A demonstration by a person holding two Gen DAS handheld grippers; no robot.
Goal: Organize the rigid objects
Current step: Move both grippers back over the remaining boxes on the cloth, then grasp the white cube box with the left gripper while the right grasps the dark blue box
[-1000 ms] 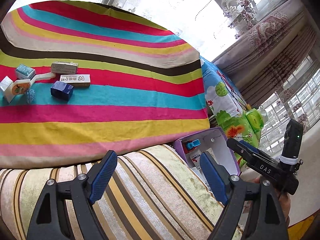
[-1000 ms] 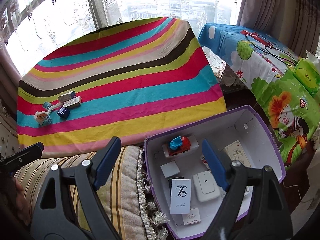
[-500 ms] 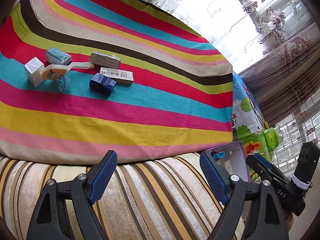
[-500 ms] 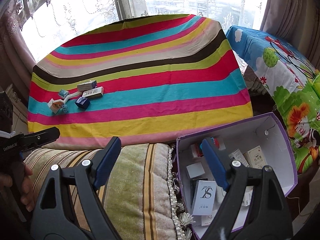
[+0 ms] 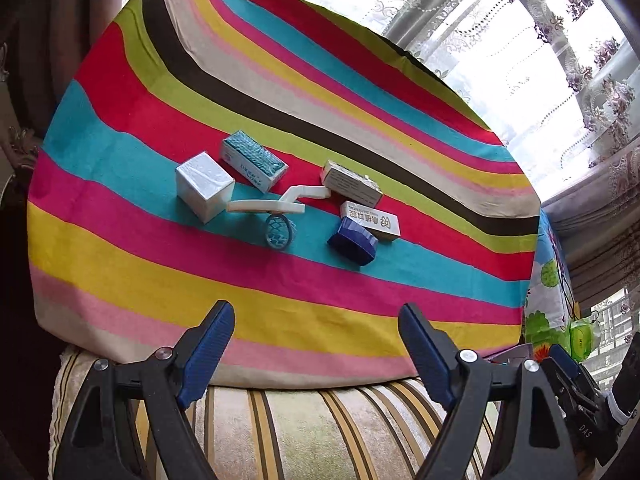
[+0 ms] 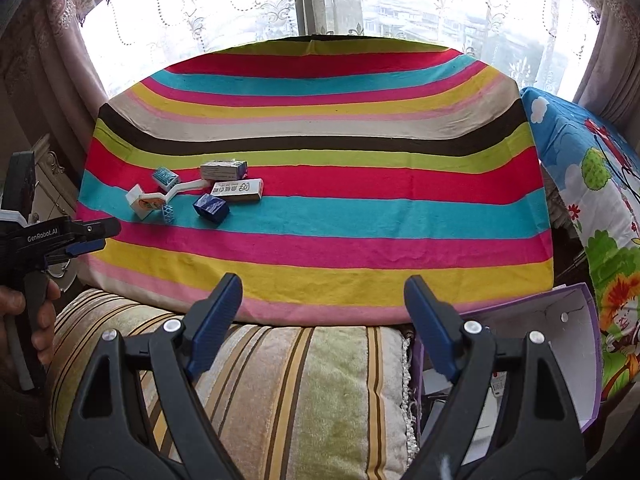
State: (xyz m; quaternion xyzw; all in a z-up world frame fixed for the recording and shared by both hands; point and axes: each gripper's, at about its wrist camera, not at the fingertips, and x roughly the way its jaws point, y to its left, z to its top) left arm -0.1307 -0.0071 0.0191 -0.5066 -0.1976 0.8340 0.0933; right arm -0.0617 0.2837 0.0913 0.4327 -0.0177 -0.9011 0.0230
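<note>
Nearest in, both tools come up empty. The left gripper (image 5: 316, 340) has its jaws spread wide with nothing between them, poised over the striped cushion (image 5: 320, 420). The right gripper (image 6: 322, 312) is just the same, wide apart and bare, above that cushion's near edge.

At the near right sits the purple box (image 6: 576, 320), tucked beside the cushion. A few small packets show low inside it, partly hidden behind the right tool, so some sorting looks done; how many are in there cannot be counted from here.

Farther out, on the striped cloth (image 5: 360, 288), the remaining pile waits on the left side, well apart from the box. Count them off: seven pieces. One dark blue box (image 5: 354, 242) nearest, one small blue mesh ring (image 5: 277, 232) just left of it, one white bent plastic piece (image 5: 276, 204), one white cube box (image 5: 205, 186) at the far left, one long white printed box (image 5: 370, 220) touching the blue one, one teal-topped box (image 5: 253, 160) and one grey printed box (image 5: 351, 183) farthest back.

By the look of it, the job is partway through: seven items left, none in hand.
</note>
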